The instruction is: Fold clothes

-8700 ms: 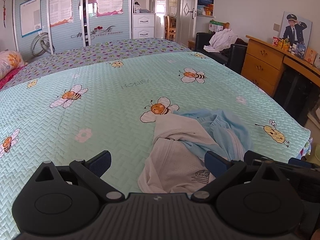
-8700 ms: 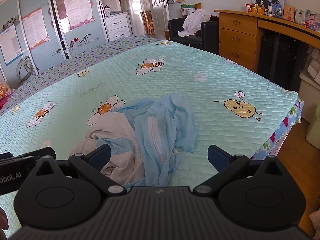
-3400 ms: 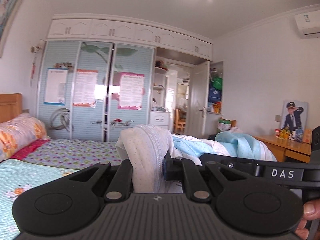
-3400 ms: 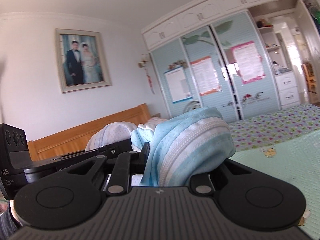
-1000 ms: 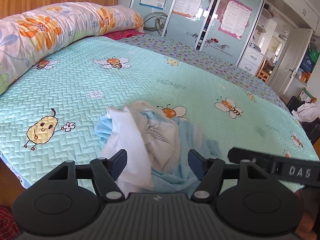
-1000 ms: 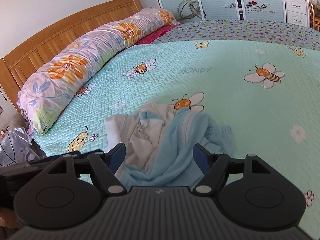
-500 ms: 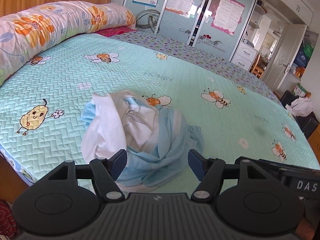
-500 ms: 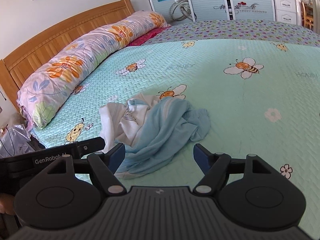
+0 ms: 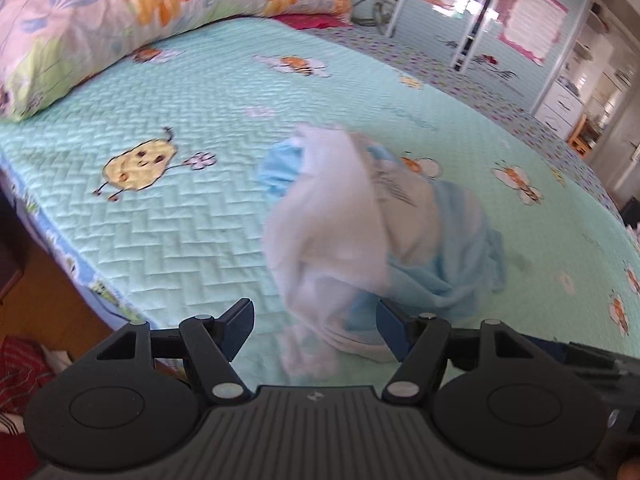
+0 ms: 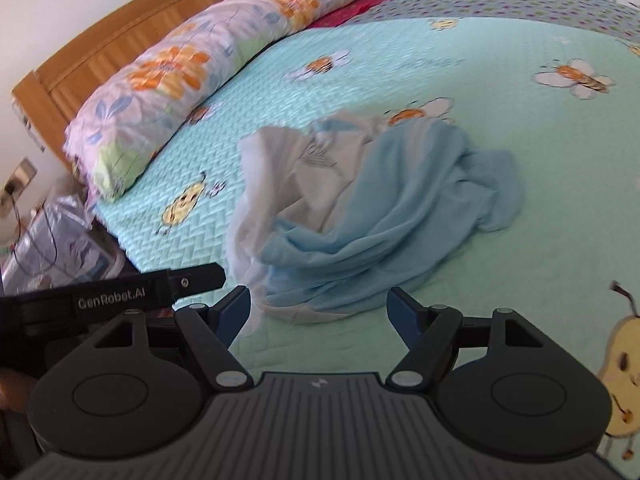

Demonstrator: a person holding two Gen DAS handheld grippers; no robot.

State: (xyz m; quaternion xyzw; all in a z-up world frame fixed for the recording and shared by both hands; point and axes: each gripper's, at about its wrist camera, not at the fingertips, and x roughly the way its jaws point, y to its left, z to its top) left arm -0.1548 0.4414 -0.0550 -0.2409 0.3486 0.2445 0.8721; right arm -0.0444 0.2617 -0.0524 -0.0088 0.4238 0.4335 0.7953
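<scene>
A crumpled heap of clothes lies on the mint bee-print bedspread point(image 9: 168, 216) near the bed's front edge. On the heap's left is a white garment point(image 9: 332, 236) point(image 10: 280, 176), and a light blue garment point(image 9: 452, 256) point(image 10: 392, 216) spreads to its right. My left gripper point(image 9: 316, 328) stands open just before the heap, the white cloth's lower edge showing between its fingers, untouched by the pads. My right gripper point(image 10: 320, 314) is open too, close in front of the blue garment's near hem. The left gripper's body point(image 10: 120, 300) shows at the left of the right wrist view.
A long floral pillow point(image 9: 120, 20) point(image 10: 192, 68) lies along the wooden headboard point(image 10: 132, 28). The bed's edge point(image 9: 72, 264) drops to a wooden floor at the left. Bags and clutter point(image 10: 60, 236) sit beside the bed. Wardrobe doors point(image 9: 480, 20) stand beyond the far side.
Both grippers have sunk and moved closer to the heap, which now looks larger and sits just ahead of the fingertips. The clothes themselves lie as before.
</scene>
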